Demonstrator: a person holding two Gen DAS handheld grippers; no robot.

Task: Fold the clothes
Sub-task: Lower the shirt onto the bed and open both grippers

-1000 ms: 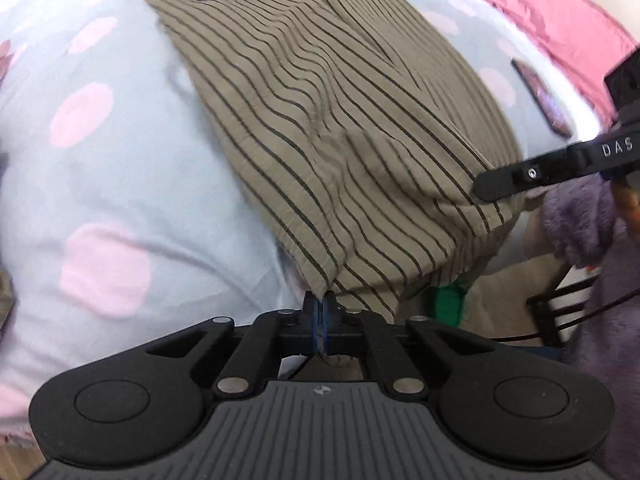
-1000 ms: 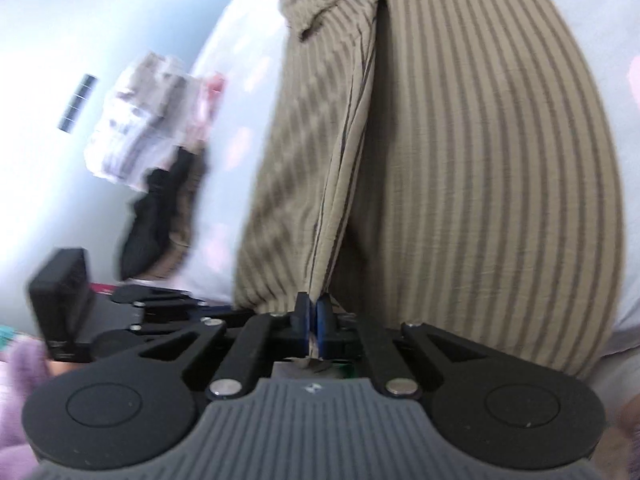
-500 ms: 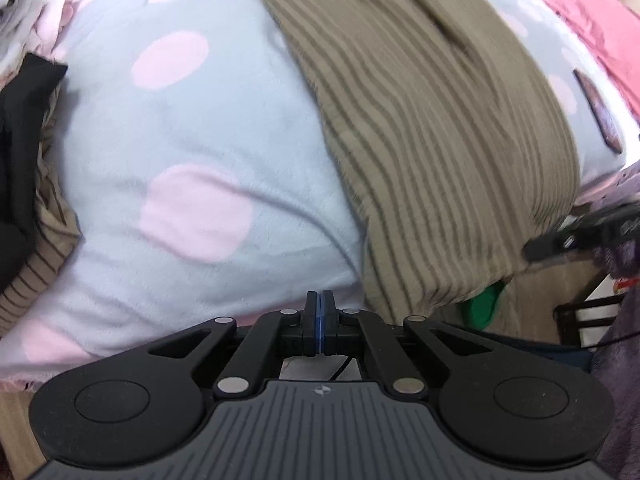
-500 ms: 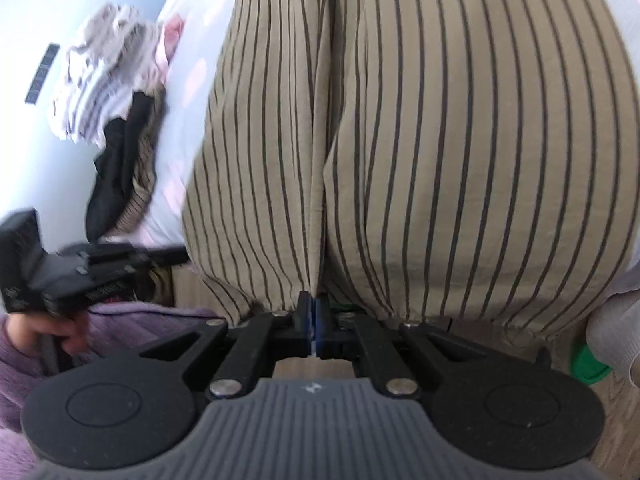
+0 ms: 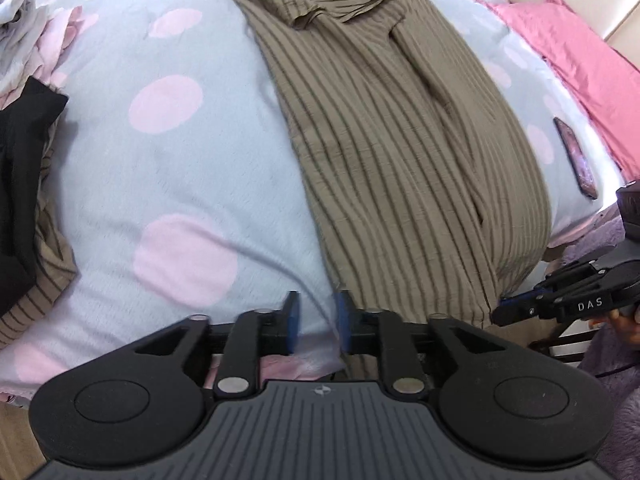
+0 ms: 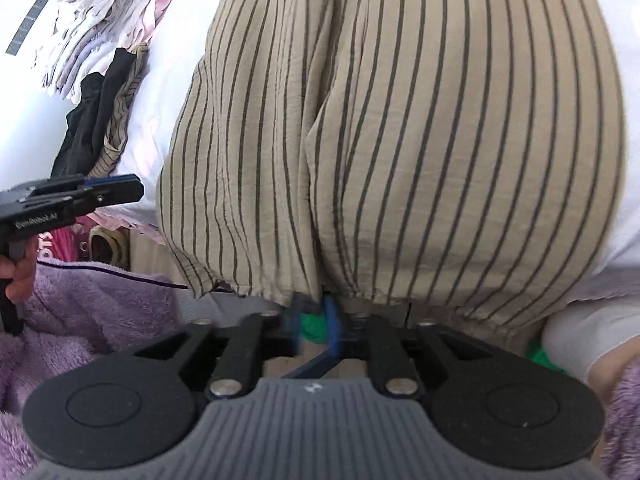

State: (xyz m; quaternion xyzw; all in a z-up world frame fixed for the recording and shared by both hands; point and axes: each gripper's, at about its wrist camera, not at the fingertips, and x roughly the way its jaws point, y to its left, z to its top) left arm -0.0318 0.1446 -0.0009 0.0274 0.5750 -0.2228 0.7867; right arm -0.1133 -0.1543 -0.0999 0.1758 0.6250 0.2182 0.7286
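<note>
A khaki shirt with dark stripes (image 5: 400, 152) lies lengthwise on the pale blue, pink-dotted blanket (image 5: 180, 184), its hem (image 6: 320, 284) hanging over the near bed edge. My left gripper (image 5: 316, 320) hovers over the blanket edge just left of the hem. Its jaws are opening and only blanket shows between them. My right gripper (image 6: 314, 320) sits right below the hem, jaws opening and blurred, not pressing the cloth. Each gripper also shows in the other's view, the right gripper (image 5: 520, 308) and the left gripper (image 6: 112, 188).
A pile of black, striped and white clothes (image 5: 24, 184) lies at the left of the bed, the same clothes pile (image 6: 100, 40) showing far left. A pink pillow (image 5: 580, 76) and a phone (image 5: 576, 156) lie right. Purple fleece sleeves (image 6: 80, 304) flank the grippers.
Both grippers were shut on the shirt's hem and holding it up. The left let go first and shifted left; now both jaws stand apart and the shirt lies flat on the bed.
</note>
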